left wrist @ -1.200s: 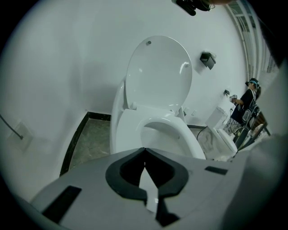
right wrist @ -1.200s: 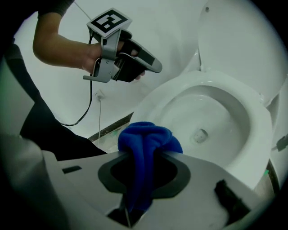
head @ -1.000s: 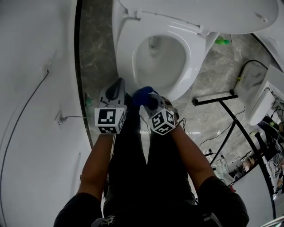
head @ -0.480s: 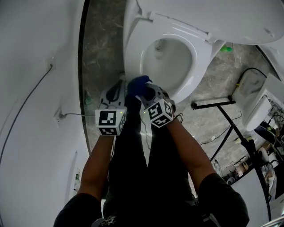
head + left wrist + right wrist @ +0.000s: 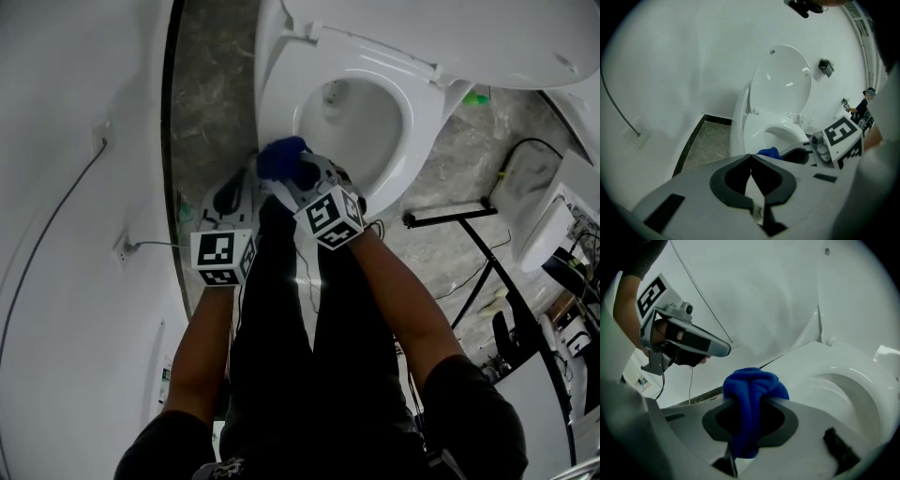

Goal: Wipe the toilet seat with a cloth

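Note:
A white toilet stands with its lid up; its seat (image 5: pixel 281 89) rings the bowl in the head view and shows as seat (image 5: pixel 820 359) and seat (image 5: pixel 757 126) in the gripper views. My right gripper (image 5: pixel 281 161) is shut on a bunched blue cloth (image 5: pixel 281 156), cloth (image 5: pixel 752 394), which rests at the seat's front left rim. Past the left jaws the cloth (image 5: pixel 769 152) pokes up. My left gripper (image 5: pixel 251 180) hangs just left of the bowl's front, shut with nothing in it; its tips meet at gripper (image 5: pixel 751 155).
A white wall with a socket (image 5: pixel 122 249) and cable runs along the left. Grey stone floor (image 5: pixel 211 94) lies between wall and toilet. A black stand (image 5: pixel 450 214), cables and white fixtures (image 5: pixel 544 202) crowd the right. The person's dark trouser legs fill the lower middle.
The right gripper and the blue cloth have slid leftward along the seat's front rim, from the front middle to the front left. The left gripper has stayed beside the bowl.

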`<state>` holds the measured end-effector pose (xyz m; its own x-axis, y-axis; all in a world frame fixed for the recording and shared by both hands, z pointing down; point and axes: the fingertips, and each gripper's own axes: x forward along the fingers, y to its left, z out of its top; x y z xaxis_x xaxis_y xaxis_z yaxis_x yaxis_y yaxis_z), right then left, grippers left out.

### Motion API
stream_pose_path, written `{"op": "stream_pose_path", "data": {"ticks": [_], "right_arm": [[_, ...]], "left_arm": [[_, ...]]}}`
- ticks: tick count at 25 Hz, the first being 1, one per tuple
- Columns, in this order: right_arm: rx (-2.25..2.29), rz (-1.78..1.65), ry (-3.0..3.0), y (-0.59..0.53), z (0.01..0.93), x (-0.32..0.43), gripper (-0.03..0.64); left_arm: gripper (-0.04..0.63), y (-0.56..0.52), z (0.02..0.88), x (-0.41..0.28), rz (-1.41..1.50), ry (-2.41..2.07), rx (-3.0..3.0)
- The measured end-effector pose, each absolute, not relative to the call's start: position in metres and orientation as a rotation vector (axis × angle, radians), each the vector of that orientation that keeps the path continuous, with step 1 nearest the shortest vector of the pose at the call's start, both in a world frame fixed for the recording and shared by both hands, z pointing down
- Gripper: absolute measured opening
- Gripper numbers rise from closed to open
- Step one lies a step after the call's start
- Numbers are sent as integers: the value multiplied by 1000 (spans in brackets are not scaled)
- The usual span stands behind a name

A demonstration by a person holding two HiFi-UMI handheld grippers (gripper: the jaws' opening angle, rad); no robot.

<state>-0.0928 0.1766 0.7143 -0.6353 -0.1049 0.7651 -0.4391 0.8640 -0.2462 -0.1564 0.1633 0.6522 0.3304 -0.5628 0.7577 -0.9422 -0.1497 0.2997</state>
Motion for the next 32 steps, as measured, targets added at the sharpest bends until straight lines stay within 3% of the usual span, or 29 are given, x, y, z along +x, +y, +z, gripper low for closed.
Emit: {"op": "stream_pose_path", "data": {"ticks": [16, 26, 27, 29, 32], "right_arm": [[715, 420, -2229, 6, 706, -66, 81], [911, 450, -2237, -22, 686, -28, 81], [934, 454, -2252, -19, 679, -26, 81], [986, 479, -2275, -11, 666, -20, 81], [1046, 533, -2281, 6, 653, -9, 81]], "left_arm": [[11, 162, 663, -137, 682, -1288, 1824], [13, 175, 680, -123, 740, -1223, 1800], [34, 180, 684, -120, 733, -1193, 1791], [155, 192, 691, -114, 715, -1133, 1757], [217, 211, 700, -109, 699, -1063, 1689]]}}
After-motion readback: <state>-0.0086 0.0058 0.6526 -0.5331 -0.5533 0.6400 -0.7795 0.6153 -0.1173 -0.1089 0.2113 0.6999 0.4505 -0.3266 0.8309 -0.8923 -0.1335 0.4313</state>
